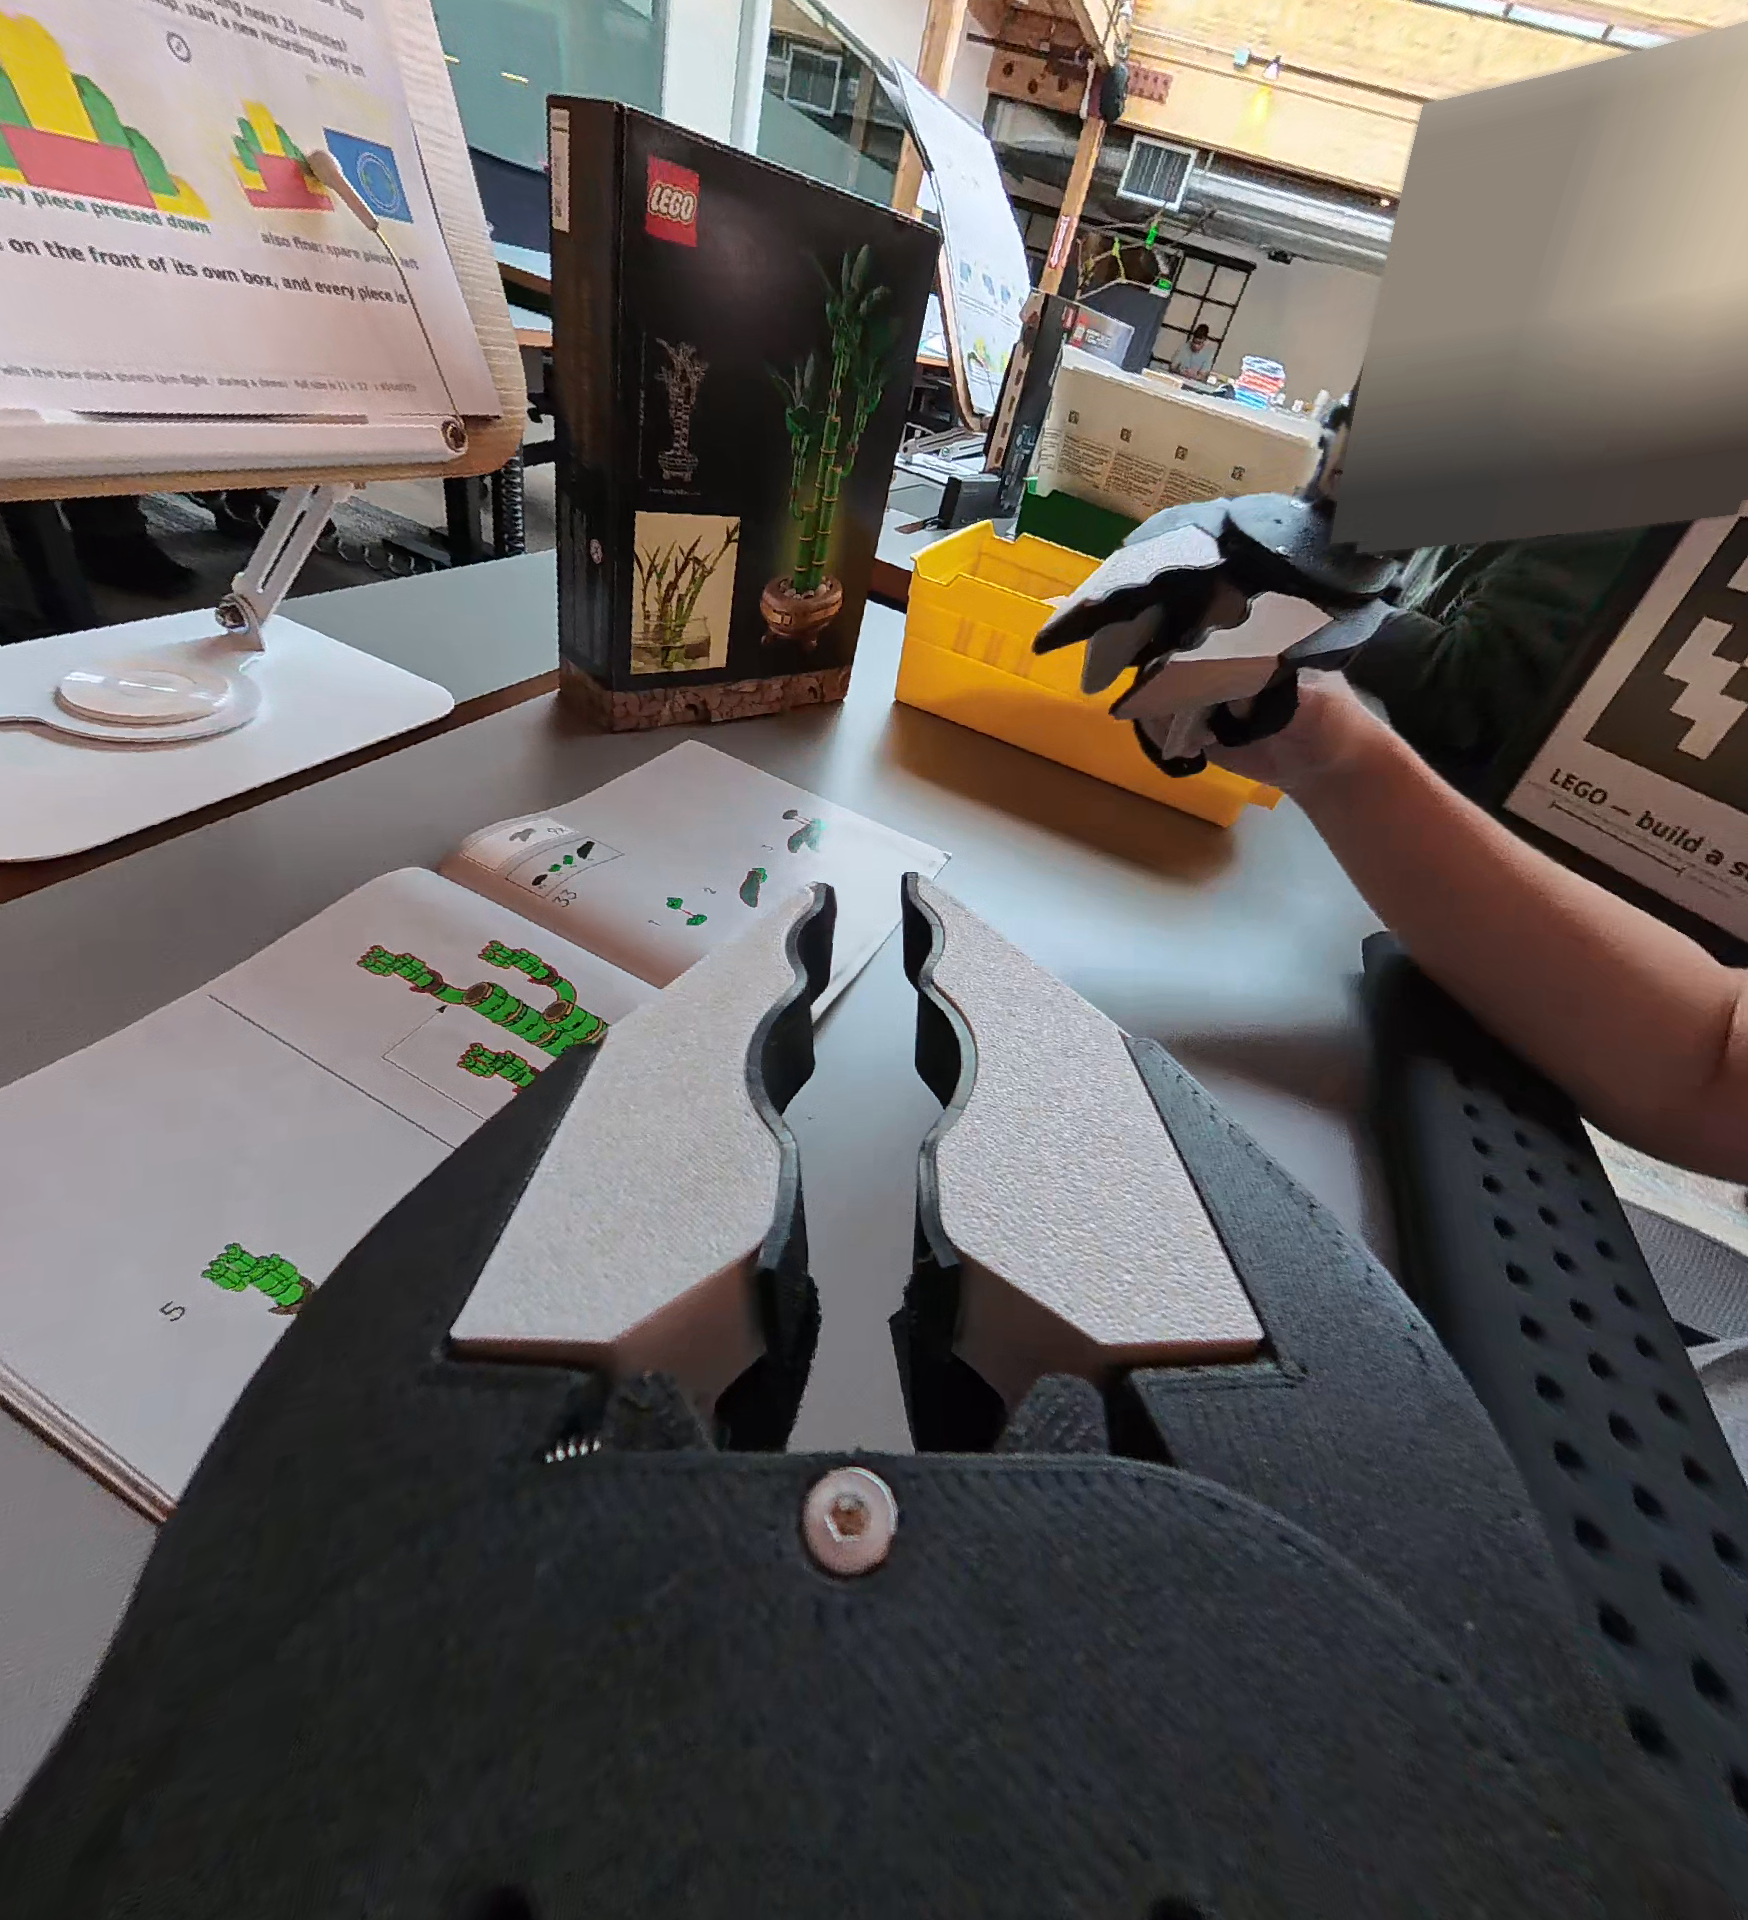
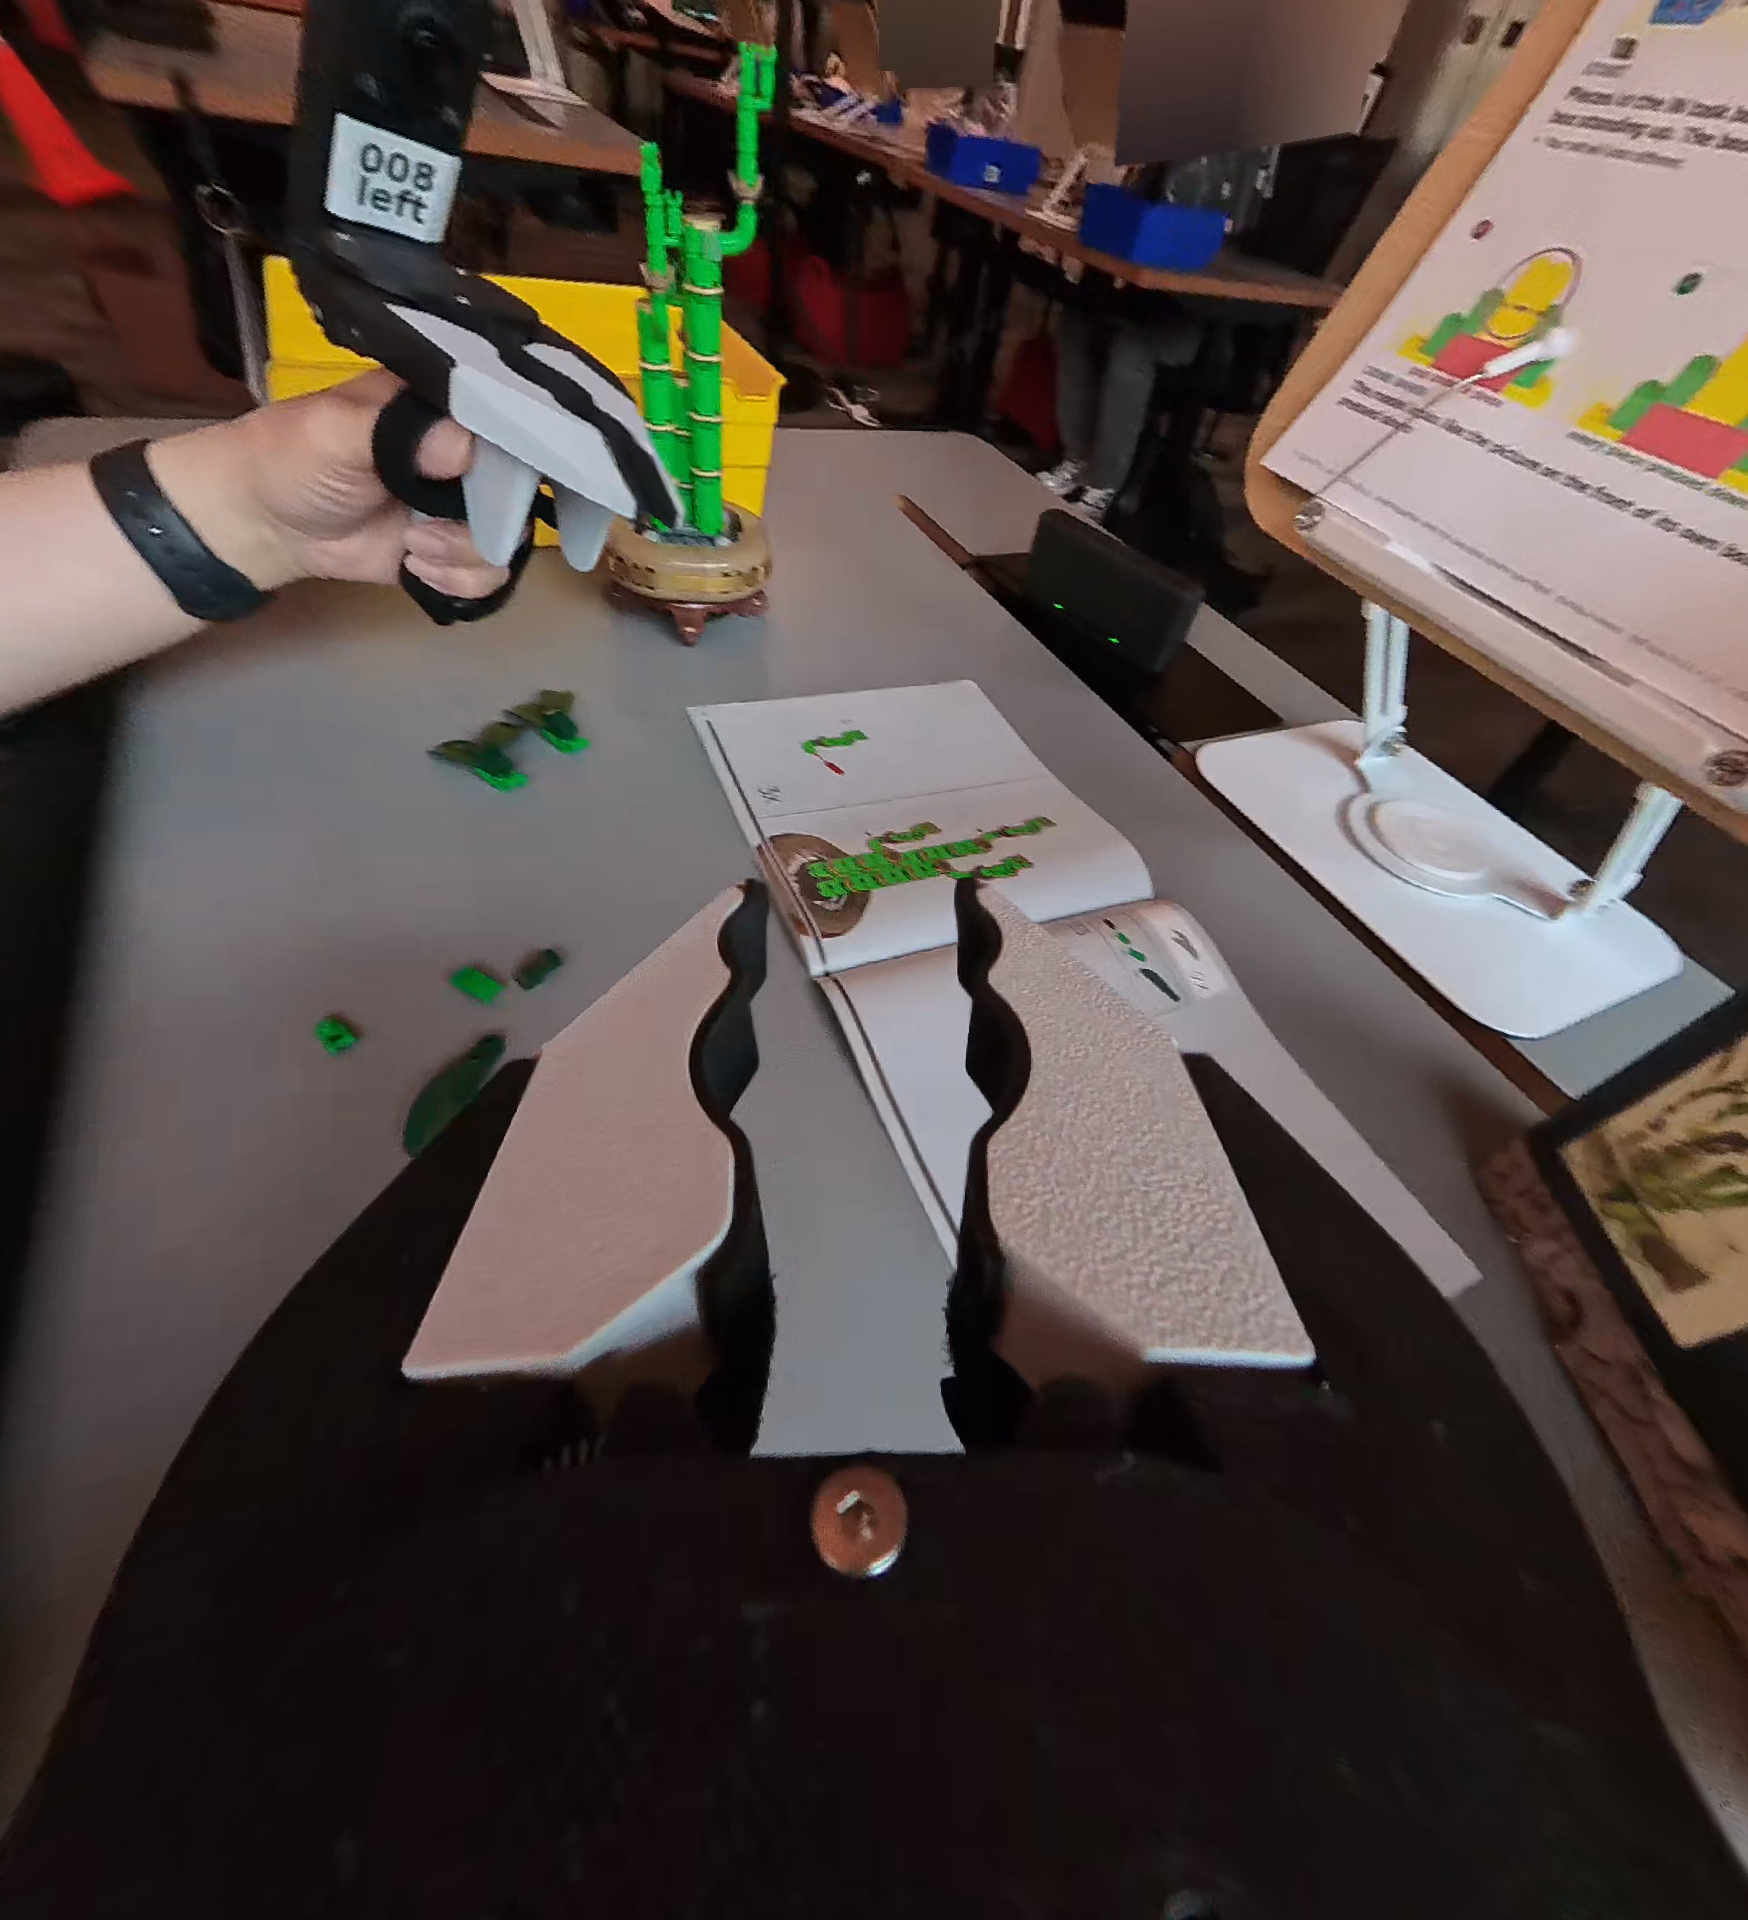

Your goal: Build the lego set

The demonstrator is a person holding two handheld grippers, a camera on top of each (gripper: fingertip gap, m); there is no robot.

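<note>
Two grippers are up and both are empty: my left gripper hovers over the open booklet with its fingers a little apart on nothing, and my right gripper hangs over the same booklet with its fingers spread wider, also on nothing. My landmark is the model, a half-built green bamboo plant in a round tan pot on the worktop, with a yellow bin behind it. From the right wrist view the left gripper shows just beside the model's stalks, low by the pot; I cannot tell if it touches them. Loose green pieces lie on the worktop nearer me than the model, and smaller bits and a dark leaf lie nearer still. I judge the model light, stiff and top-heavy, with thin upper stems that would snap off under side load, so I would steady it at the pot or the thick lower stalks. The loose pieces look tiny, hard and slick; I would pinch each across its flat sides, the leaf near its stud end.
</note>
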